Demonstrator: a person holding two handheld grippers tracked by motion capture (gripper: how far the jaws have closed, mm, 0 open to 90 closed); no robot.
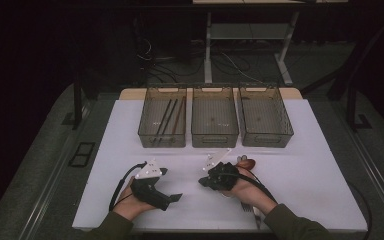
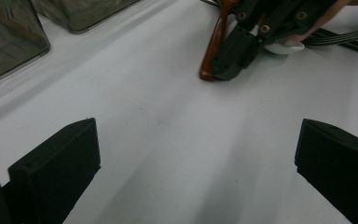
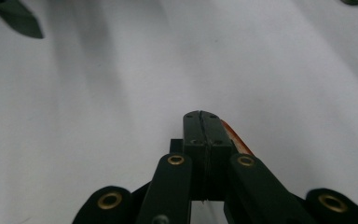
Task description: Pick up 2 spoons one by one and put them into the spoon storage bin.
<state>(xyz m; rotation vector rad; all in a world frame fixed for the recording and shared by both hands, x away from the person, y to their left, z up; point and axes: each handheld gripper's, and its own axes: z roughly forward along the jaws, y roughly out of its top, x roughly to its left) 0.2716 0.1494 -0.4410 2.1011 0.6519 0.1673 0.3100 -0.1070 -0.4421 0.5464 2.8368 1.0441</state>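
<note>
My right gripper (image 1: 202, 182) rests low on the white table (image 1: 305, 165), its jaws shut flat against each other (image 3: 200, 116). A brown wooden utensil handle (image 3: 235, 137) lies right beside the jaws, not between them. From the left gripper view this handle (image 2: 214, 42) runs along the right gripper's tip (image 2: 226, 72). In the high view its brown end (image 1: 246, 162) pokes out behind the right hand. My left gripper (image 1: 170, 185) sits to the left, jaws wide open (image 2: 196, 154) over bare table, pointing toward the right gripper.
Three clear bins stand in a row at the back: left (image 1: 152, 135), middle (image 1: 214, 135), right (image 1: 267, 135). The left one holds dark chopsticks (image 1: 169, 117). A fork (image 1: 247, 207) lies under the right wrist, its tines (image 2: 335, 37) beside a white object (image 2: 284, 46).
</note>
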